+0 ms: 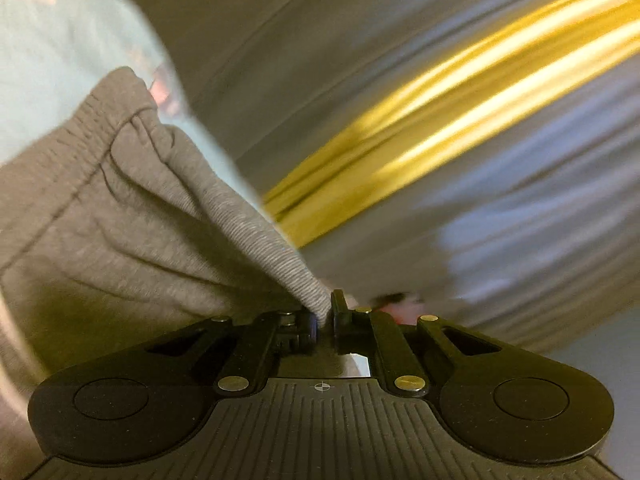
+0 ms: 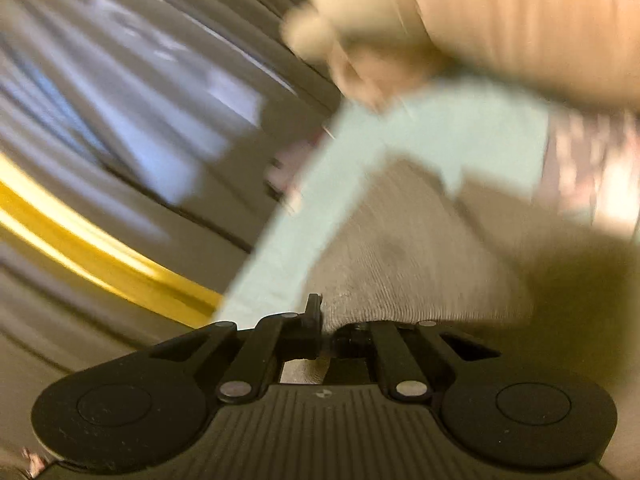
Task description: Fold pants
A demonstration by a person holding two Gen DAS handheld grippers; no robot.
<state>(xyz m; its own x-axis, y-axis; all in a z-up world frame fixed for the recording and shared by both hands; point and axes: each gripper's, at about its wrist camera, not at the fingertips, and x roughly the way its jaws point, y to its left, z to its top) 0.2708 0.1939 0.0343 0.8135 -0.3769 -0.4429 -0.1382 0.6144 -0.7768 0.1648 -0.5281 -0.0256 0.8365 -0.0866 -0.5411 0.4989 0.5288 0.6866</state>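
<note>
**Gripping grey pants at both ends, background smeared**

Starting nearest the left wrist camera, the left gripper [image 1: 325, 312] has its jaws drawn together on a pinched fold of the grey pants [image 1: 132, 216]. The ribbed knit fans out from the fingertips toward ten o'clock, where a gathered elastic waistband [image 1: 96, 128] runs up the left side of the view. Behind the pants, at eleven o'clock, lies a pale mint cloth [image 1: 68, 52] — it fills the upper left corner and has a small pinkish patch at its edge. Farther off, from three o'clock up toward one, a bright yellow band [image 1: 460, 120] streaks across a grey, blurred surface; what it belongs to cannot be told.

In the right wrist view, the right gripper [image 2: 326, 324] is likewise clamped on the pants [image 2: 404, 264], whose grey fabric rises from the fingertips toward one o'clock and covers the right-hand finger. Just beside it, a strip of the mint cloth [image 2: 432, 136] runs from seven o'clock up to one. Beyond that, at three o'clock, sits a mottled pink-and-white fabric [image 2: 592, 168], and at twelve to one o'clock a beige, blurred mass [image 2: 500, 28] — too smeared to name. The yellow band [image 2: 80, 248] shows again at nine o'clock, against the same streaked grey.
</note>
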